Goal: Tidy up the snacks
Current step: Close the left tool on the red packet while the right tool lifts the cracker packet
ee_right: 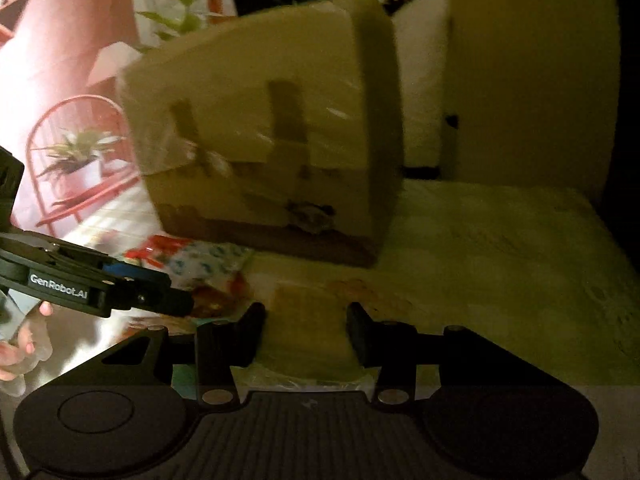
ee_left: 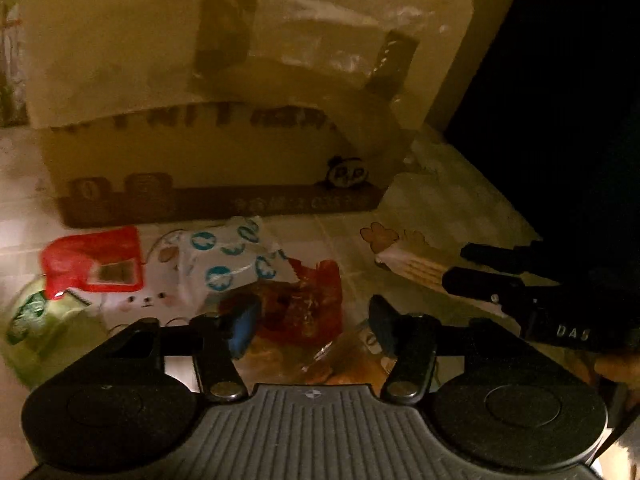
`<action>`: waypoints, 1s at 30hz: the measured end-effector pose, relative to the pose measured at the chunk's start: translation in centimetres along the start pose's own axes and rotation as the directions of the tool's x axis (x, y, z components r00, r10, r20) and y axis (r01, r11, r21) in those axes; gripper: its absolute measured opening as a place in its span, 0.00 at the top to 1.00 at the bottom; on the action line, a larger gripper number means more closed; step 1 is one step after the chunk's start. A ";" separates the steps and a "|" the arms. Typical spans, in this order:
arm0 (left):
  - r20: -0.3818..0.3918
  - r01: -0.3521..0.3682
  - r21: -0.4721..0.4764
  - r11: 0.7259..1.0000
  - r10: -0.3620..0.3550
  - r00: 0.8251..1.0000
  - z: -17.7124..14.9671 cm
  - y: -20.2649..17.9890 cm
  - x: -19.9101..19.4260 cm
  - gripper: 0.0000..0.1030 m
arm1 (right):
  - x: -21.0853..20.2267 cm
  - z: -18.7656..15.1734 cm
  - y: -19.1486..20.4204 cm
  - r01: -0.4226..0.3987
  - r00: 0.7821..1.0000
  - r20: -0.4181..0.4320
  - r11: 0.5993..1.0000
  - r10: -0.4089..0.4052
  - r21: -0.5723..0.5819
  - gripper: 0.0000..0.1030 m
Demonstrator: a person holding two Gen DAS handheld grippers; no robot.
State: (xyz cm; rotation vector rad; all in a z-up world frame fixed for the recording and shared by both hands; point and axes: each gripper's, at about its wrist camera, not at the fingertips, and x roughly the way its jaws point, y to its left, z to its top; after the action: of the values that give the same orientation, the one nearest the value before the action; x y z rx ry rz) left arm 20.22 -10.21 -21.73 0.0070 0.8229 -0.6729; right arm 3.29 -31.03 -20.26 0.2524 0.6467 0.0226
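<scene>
Several snack packets lie in front of a cardboard box [ee_left: 224, 160]: a red packet [ee_left: 92, 260], a white one with blue circles [ee_left: 228, 256], a green one [ee_left: 36, 320] and a clear red packet [ee_left: 308, 292]. My left gripper [ee_left: 314, 320] hovers open over the clear red packet, its pads apart from it. A pale wafer packet [ee_left: 408, 260] sits between the fingers of my right gripper [ee_left: 454, 266], to the right of the pile. In the right wrist view the same wafer packet [ee_right: 306, 320] fills the gap of the right gripper [ee_right: 306, 332], which is shut on it.
The box [ee_right: 260, 160] stands taped shut on a pale cartoon-print tablecloth [ee_left: 440, 184]. A backdrop with a red chair and plant [ee_right: 76, 160] hangs at the left. A person's hand [ee_right: 20, 348] holds the left gripper [ee_right: 176, 300]. The scene is dim, dark at the right.
</scene>
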 end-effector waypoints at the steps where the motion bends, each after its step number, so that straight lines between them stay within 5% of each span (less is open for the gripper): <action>1: -0.012 -0.009 -0.004 1.000 0.009 1.000 0.4 0.1 0.6 0.37 | 0.3 -0.2 -0.3 0.017 1.000 -0.004 1.000 -0.017 0.006 0.60; 5: -0.066 -0.047 0.019 0.999 0.048 0.997 0.9 0.6 2.8 0.34 | 1.0 -1.3 -1.3 0.054 0.998 -0.019 0.998 -0.053 0.029 0.60; 11: -0.041 -0.115 0.099 0.988 0.120 0.992 0.8 -0.4 4.4 0.19 | 1.5 -1.9 -1.9 0.056 0.998 -0.022 0.998 -0.055 0.031 0.60; 16: -0.031 -0.144 0.166 0.976 0.151 0.988 0.4 -1.4 5.2 0.20 | 1.7 -2.0 -1.4 0.062 0.998 -0.032 0.998 -0.062 0.011 0.59; 19: -0.014 -0.172 0.211 0.962 0.179 0.984 -0.1 -2.1 5.3 0.33 | 2.2 -2.0 -1.6 0.064 0.996 -0.059 0.998 -0.062 0.024 0.58; 21: -0.005 -0.143 0.197 0.970 0.147 0.989 -0.2 -2.0 4.9 0.54 | 2.4 -2.0 -1.6 0.072 0.995 -0.065 0.997 -0.069 0.032 0.58; 22: -0.010 -0.129 0.187 0.974 0.133 0.991 -0.1 -2.1 4.8 0.74 | 2.5 -2.0 -1.6 0.075 0.995 -0.065 0.997 -0.073 0.032 0.58; 30: 0.009 -0.135 0.192 0.972 0.136 0.991 -0.5 -2.0 3.8 0.82 | 2.5 -1.8 -1.4 0.083 0.994 -0.079 0.996 -0.081 0.021 0.59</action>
State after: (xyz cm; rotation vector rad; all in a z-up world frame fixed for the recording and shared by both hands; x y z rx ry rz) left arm 20.56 -13.77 -24.16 0.2378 0.7518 -0.6209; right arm 4.14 -31.76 -23.43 0.2493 0.7351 -0.0544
